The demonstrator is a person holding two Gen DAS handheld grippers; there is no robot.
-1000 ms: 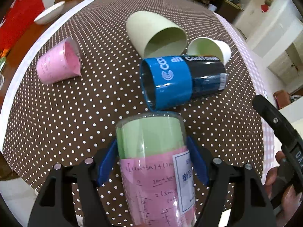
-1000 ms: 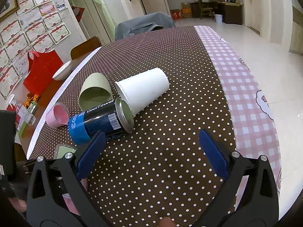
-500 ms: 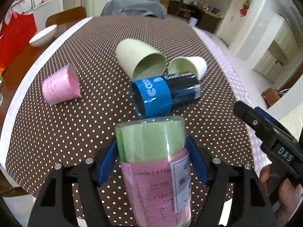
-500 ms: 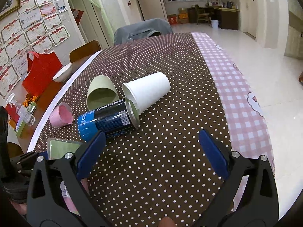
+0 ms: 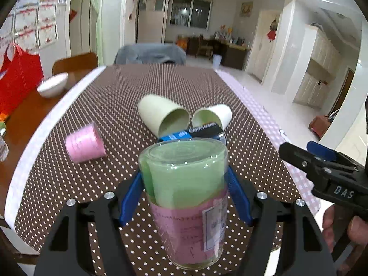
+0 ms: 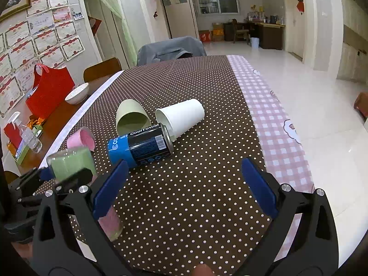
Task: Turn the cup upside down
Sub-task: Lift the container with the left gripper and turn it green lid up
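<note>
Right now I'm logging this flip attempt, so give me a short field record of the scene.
held item: clear cup lined with green and pink paper
holder: left gripper, shut on it
cup pose: closed end up, above the dotted tablecloth
right gripper: open, holding nothing
lying on their sides: blue can, white cup, green cup, pink cup

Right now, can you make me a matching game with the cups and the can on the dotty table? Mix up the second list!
Things:
1. clear glass cup
2. pink cup
3. blue can
4. white paper cup

Places:
A. lying alone, left of the other cups
B. lying with its mouth against the can's metal end
C. held in the left claw
D. lying in front of the green cup

Pairs: 1-C, 2-A, 3-D, 4-B
</note>
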